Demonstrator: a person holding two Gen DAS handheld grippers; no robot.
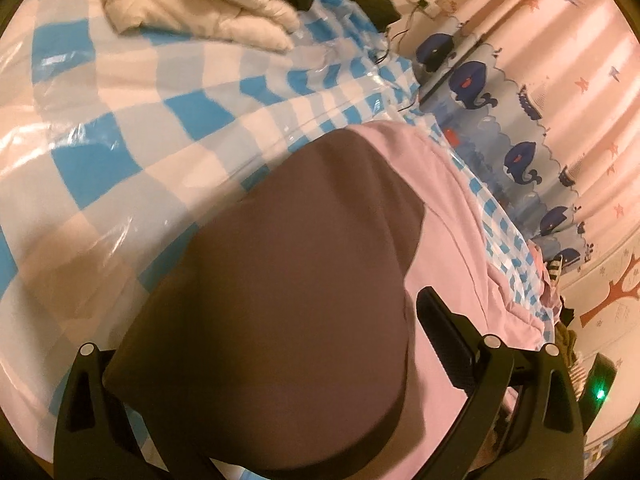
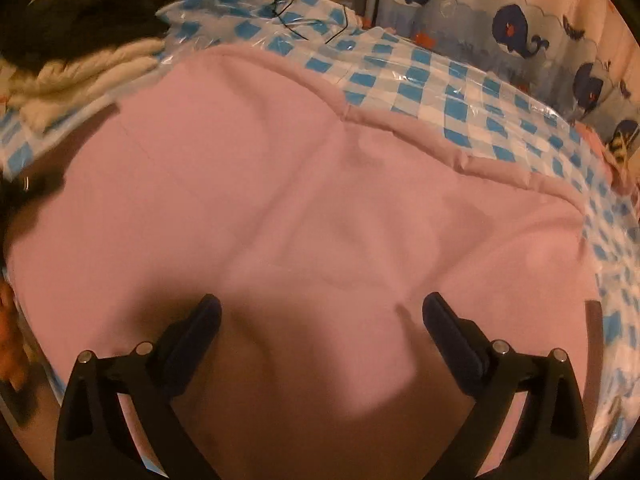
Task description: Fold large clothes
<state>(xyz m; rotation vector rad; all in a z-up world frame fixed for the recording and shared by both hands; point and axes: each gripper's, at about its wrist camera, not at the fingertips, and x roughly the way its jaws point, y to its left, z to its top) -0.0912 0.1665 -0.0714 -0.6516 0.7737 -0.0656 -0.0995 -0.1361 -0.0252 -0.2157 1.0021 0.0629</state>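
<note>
Between the wide-spread fingers of the right gripper lay nothing but flat pink cloth: its jaws stood fully apart and held nothing, poised just above the garment. From those fingertips the pink garment ran outward in every direction, spread smooth over the blue-and-white checked bed cover, which was sheathed in clear plastic. Its thick padded hem lay ahead of the right gripper, running slantwise from the far left corner of the bed down toward the right edge, so the long axis of the garment appeared to lie across that gripper's line of sight rather than along it.

The left gripper sat at the garment's other side. A dark brown fold of the same garment draped over the gap between its jaws and hid the left finger; only the right finger showed, so I cannot tell whether it gripped the cloth or merely sat under it. Beyond it the checked cover stretched bare toward a white quilt and dark clothes heaped at the far edge, with a whale-patterned curtain past the bed's side.

Judged from this, the right gripper was the nearer to the hem, and a fold would likely carry cloth toward or from that slanting edge.
</note>
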